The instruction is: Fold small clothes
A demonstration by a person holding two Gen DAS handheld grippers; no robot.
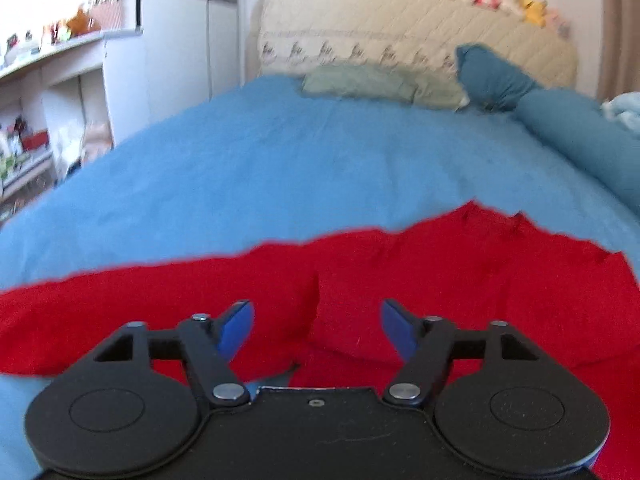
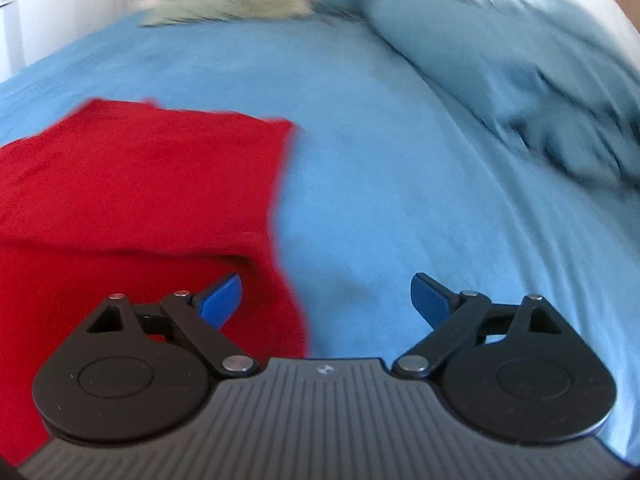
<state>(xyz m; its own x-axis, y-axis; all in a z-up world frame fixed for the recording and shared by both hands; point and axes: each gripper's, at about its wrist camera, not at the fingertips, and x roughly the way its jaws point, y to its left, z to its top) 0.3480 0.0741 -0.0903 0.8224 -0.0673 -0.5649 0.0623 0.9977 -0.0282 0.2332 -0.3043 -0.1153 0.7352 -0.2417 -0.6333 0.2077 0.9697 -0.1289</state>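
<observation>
A red garment (image 1: 400, 272) lies spread on the blue bed sheet (image 1: 260, 168), with a folded flap lying across its middle. My left gripper (image 1: 316, 320) hovers over that flap, its blue-padded jaws open and nothing pinched between them. In the right wrist view the same red garment (image 2: 140, 184) fills the left side, folded with a straight right edge. My right gripper (image 2: 326, 296) stands open wide over that edge; its left fingertip (image 2: 222, 300) is above the red cloth and its right one above the bare blue sheet (image 2: 400, 168).
A cream quilted headboard (image 1: 400, 36) with plush toys on top closes the far end. Pale green pillows (image 1: 360, 82) and a rumpled teal duvet (image 1: 560, 136) lie at the back right. White shelves (image 1: 52, 92) stand to the left of the bed.
</observation>
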